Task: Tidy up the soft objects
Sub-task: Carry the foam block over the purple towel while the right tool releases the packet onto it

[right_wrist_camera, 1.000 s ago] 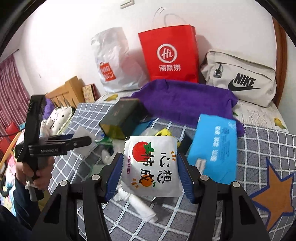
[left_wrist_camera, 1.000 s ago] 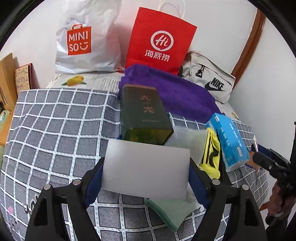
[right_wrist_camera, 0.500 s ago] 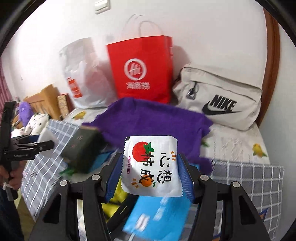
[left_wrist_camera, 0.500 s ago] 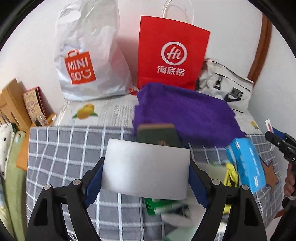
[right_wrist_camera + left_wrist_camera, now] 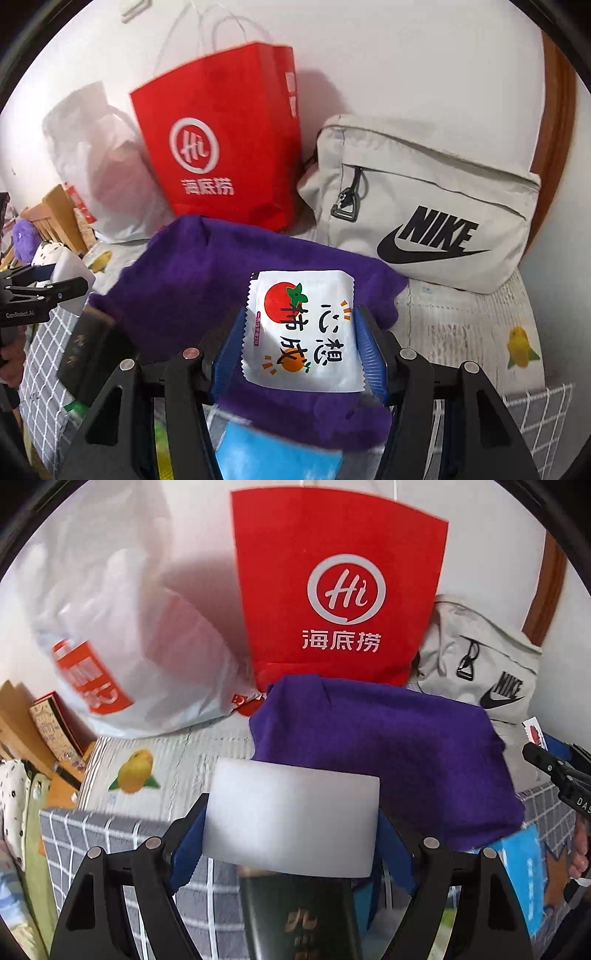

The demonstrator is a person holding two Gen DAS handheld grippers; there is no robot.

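My left gripper [image 5: 291,845] is shut on a white foam sponge block [image 5: 291,816], held in the air in front of the red Hi paper bag [image 5: 340,590]. My right gripper [image 5: 303,354] is shut on a white tissue packet [image 5: 303,328] printed with a red persimmon, held above the purple towel [image 5: 207,280]. The purple towel also shows in the left wrist view [image 5: 388,746]. The left gripper with its sponge appears at the left edge of the right wrist view [image 5: 66,273].
A white Miniso plastic bag [image 5: 122,635] and a beige Nike pouch [image 5: 424,206] stand against the wall beside the red bag [image 5: 221,147]. A dark green box [image 5: 299,919], a blue tissue pack [image 5: 524,871] and a grey checked cloth [image 5: 92,838] lie below.
Both grippers have moved forward and up toward the bags at the wall, each still holding its item. The bags and the purple towel now fill more of both views.
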